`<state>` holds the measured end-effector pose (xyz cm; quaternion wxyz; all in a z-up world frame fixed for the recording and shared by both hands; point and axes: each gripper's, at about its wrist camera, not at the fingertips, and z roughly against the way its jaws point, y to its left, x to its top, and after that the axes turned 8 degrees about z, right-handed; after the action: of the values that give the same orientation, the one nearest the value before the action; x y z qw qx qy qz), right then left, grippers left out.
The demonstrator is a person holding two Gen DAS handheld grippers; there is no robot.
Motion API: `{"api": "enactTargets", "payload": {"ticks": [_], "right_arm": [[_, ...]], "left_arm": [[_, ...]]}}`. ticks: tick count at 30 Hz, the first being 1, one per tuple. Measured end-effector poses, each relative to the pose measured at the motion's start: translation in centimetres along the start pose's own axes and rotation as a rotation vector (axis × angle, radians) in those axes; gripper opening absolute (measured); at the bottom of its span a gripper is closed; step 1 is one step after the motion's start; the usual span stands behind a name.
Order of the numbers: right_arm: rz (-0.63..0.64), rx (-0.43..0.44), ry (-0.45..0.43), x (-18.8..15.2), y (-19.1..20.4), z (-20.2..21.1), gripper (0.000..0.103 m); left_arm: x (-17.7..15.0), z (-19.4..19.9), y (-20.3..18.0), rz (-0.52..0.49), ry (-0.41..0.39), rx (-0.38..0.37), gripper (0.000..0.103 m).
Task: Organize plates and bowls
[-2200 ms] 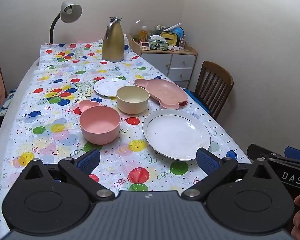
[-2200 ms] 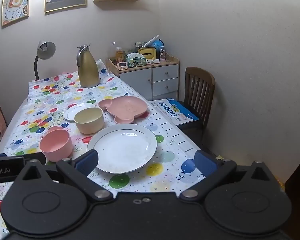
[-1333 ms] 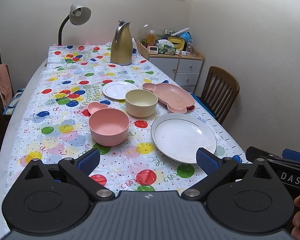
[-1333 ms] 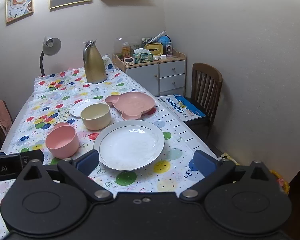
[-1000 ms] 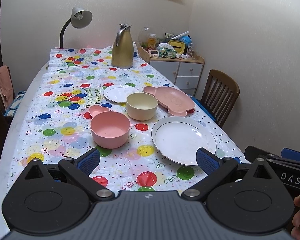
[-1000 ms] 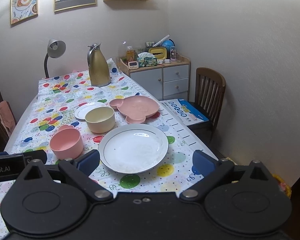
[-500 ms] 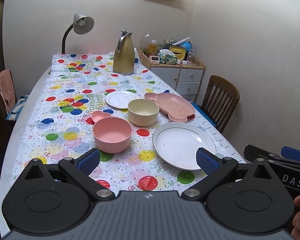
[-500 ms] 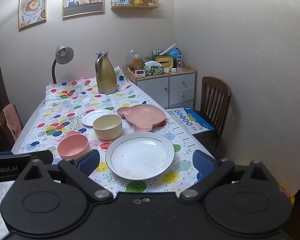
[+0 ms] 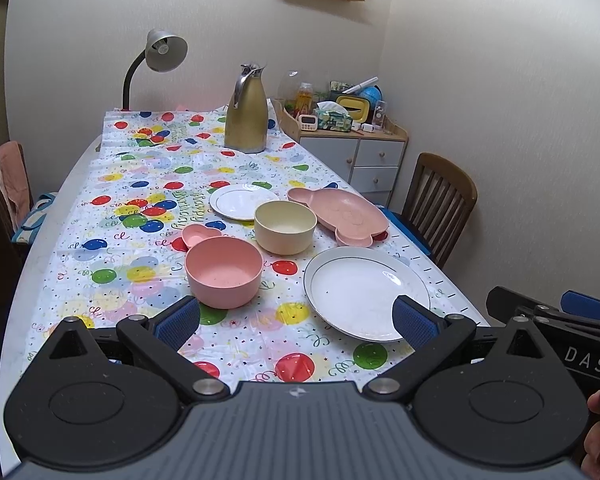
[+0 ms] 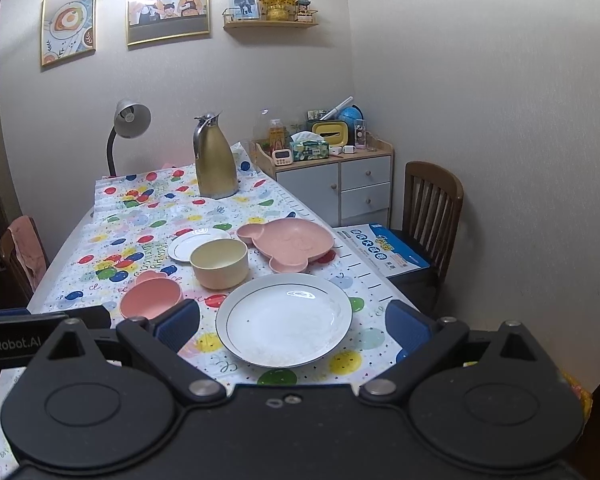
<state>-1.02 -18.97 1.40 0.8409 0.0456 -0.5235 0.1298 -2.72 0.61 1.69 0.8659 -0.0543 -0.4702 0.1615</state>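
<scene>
A large white plate (image 9: 364, 290) (image 10: 284, 318) lies nearest on the balloon tablecloth. A pink bowl (image 9: 224, 272) (image 10: 150, 300) stands to its left, with a small pink heart dish (image 9: 200, 234) behind it. A cream bowl (image 9: 285, 226) (image 10: 219, 262), a small white plate (image 9: 242, 201) (image 10: 196, 242) and a pink bear-shaped plate (image 9: 338, 212) (image 10: 290, 242) lie farther back. My left gripper (image 9: 296, 320) and right gripper (image 10: 292, 326) are both open and empty, held above the near table edge.
A gold thermos jug (image 9: 247, 114) and a desk lamp (image 9: 158, 58) stand at the far end. A wooden chair (image 9: 440, 200) and a drawer cabinet (image 9: 352, 156) stand on the right. Another chair (image 9: 4, 192) is on the left.
Both grippers have risen and pulled back from the table, so the dishes look smaller and more of the wall shows. Nothing on the table moved.
</scene>
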Motion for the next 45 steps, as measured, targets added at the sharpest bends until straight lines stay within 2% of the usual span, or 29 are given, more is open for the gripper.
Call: {"api": "enactTargets", "payload": {"ticks": [14,22,26,33,40,45], "right_arm": [[-0.003,-0.001,-0.003,0.0,0.1,0.0,0.099],[-0.005,0.005,0.014,0.6,-0.6,-1.4,0.099],[0.0,0.01,0.034,1.0,-1.3,-3.0,0.099],[0.0,0.032,0.146,0.5,-3.3,-8.4,0.095],[0.009,0.033,0.257,0.0,-5.9,-15.6,0.081],[0.059,0.06,0.331,-0.2,-6.9,-20.6,0.076]], "left_arm": [[-0.1,-0.3,-0.4,-0.001,0.012,-0.006,0.103],[0.7,-2.5,-0.9,0.019,0.035,0.003,0.103],[0.9,-4.7,-1.1,0.021,0.078,0.006,0.103],[1.2,-10.5,-0.5,0.086,0.216,0.034,0.103],[1.1,-16.5,-0.4,0.134,0.286,0.067,0.103],[1.0,-20.7,-1.0,0.142,0.327,0.095,0.102]]}}
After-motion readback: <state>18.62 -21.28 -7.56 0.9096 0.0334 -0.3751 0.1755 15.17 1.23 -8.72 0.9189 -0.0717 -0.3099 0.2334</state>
